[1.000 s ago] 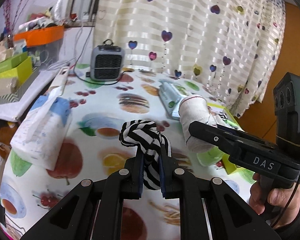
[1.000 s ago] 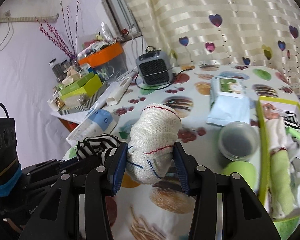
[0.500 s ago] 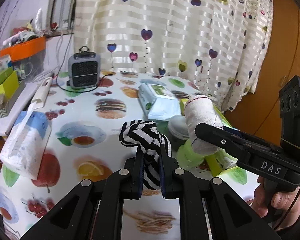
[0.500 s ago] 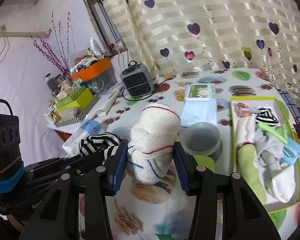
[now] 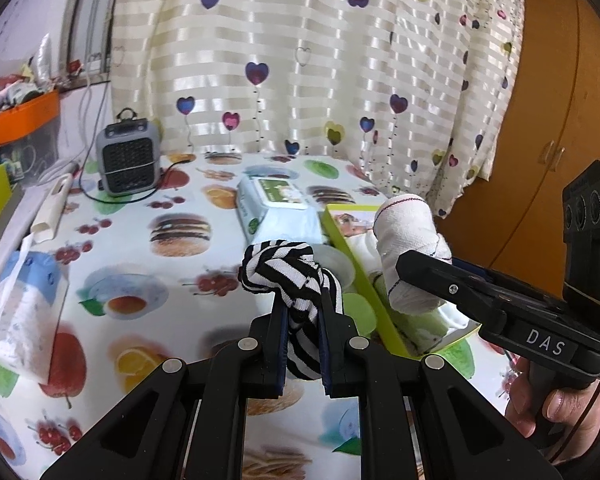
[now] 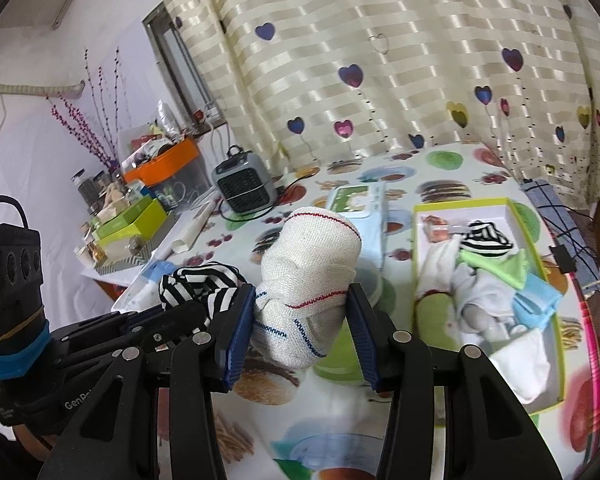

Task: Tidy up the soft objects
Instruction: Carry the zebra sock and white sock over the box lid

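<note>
Both grippers carry loads toward the box [image 6: 540,264]. The left gripper [image 5: 303,312] is clamped on a striped sock [image 5: 288,276], bunched above its jaws. The right gripper [image 6: 302,320] grasps a white roll [image 6: 310,272] between its jaws. The box lies ahead and to the right of the right jaws, already holding other cloths. Next, probably, each load goes over the box and is let go. In the left view, the roll and right gripper hide most of the box.

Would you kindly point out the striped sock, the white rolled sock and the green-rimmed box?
striped sock [image 5: 284,270], left wrist view, knotted top.
white rolled sock [image 6: 312,256], right wrist view, middle of roll.
green-rimmed box [image 6: 536,242], right wrist view, right rim.
</note>
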A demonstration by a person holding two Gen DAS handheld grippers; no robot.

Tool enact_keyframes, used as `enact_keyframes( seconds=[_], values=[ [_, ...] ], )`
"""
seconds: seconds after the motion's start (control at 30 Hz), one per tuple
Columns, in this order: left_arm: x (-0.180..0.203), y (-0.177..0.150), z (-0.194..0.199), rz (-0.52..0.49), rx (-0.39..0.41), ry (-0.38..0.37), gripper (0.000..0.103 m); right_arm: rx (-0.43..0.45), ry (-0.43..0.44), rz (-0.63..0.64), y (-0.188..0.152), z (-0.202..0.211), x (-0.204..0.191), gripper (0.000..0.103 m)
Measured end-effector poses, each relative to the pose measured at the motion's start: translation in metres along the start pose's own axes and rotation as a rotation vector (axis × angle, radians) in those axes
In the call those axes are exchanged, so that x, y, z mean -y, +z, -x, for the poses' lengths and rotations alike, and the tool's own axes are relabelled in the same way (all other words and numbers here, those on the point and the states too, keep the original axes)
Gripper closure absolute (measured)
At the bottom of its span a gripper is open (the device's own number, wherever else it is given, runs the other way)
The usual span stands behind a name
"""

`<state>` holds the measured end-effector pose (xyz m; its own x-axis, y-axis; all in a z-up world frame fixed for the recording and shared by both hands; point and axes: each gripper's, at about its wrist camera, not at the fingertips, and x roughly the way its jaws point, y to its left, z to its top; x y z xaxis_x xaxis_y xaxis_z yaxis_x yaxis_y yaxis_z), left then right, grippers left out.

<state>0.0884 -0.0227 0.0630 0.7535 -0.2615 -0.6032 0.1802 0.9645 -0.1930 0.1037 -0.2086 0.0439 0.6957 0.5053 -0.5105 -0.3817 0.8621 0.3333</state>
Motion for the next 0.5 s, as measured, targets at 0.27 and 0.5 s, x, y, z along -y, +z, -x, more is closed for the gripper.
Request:
enact_keyframes(
  seconds=[0.27,0.5],
  values=[
    [0.018,0.010,-0.016,-0.031,-0.005,-0.042,0.091,0.019,-0.042,-0.033,0.005,0.006,0.025,0.056],
    [0.033,0.018,-0.038,-0.050,-0.022,-0.076,0.091,0.026,-0.080,-0.065,0.009,0.007,0.051,0.056]
  ],
)
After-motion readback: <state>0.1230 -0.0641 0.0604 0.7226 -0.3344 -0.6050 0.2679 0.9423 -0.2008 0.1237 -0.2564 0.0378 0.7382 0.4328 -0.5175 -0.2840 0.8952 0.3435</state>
